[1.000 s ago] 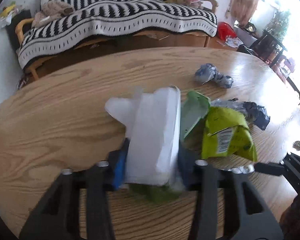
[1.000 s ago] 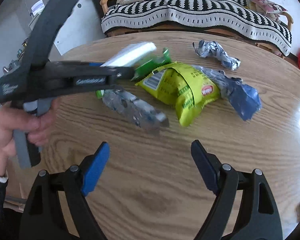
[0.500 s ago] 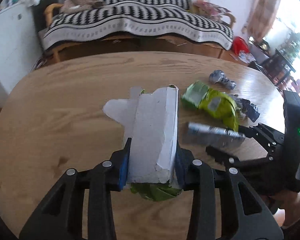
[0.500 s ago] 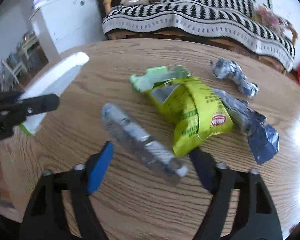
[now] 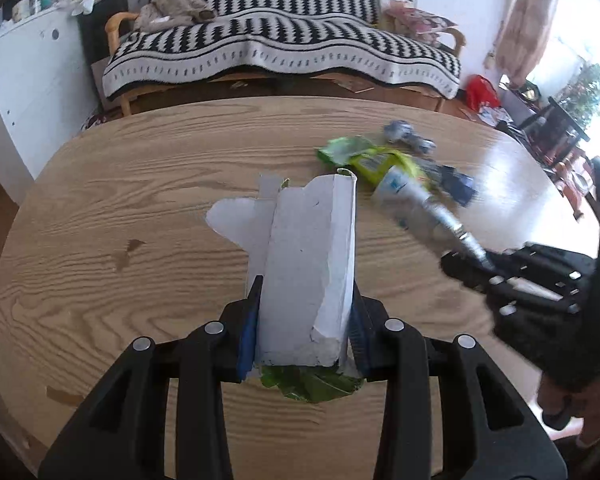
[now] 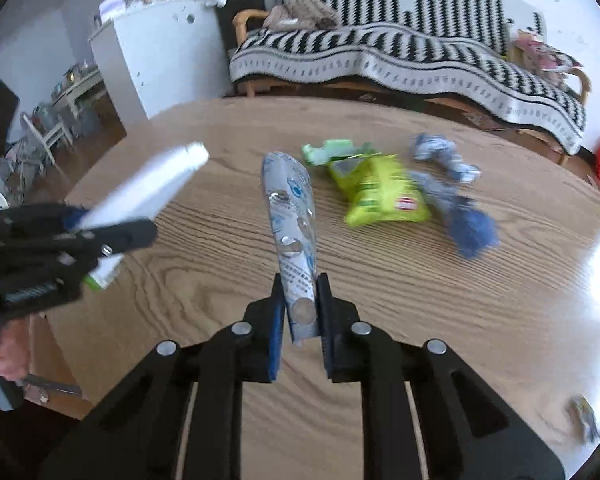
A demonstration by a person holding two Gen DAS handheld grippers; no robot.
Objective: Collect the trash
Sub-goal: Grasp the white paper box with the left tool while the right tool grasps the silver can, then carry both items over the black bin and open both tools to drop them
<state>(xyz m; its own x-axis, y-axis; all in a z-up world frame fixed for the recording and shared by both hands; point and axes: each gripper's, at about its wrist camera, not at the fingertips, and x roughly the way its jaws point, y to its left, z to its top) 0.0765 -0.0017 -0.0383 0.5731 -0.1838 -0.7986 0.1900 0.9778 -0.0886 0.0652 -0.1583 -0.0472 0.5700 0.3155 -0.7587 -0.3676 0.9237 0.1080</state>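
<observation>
My left gripper [image 5: 305,320] is shut on a torn white carton [image 5: 308,264] with green print on its underside, held above the round wooden table [image 5: 120,280]. It also shows at the left of the right wrist view, carton [image 6: 152,188] in gripper [image 6: 100,232]. My right gripper [image 6: 298,300] has its jaws closing on the near end of a flattened silver wrapper [image 6: 290,216], which sticks out forward, lifted off the wood. In the left wrist view that wrapper [image 5: 412,208] juts from the right gripper [image 5: 480,268] at the right.
Farther along the table lie a yellow-green chip bag [image 6: 380,196], a green wrapper [image 6: 332,150], a crumpled blue-white piece [image 6: 440,152] and a blue wrapper [image 6: 468,224]. A small scrap [image 6: 584,420] lies at the near right edge. A sofa with a striped blanket [image 6: 380,60] stands beyond.
My right gripper went from wide open to closed on the silver wrapper and lifted it off the table. The left gripper carried the white carton away to the left and a little upward.
</observation>
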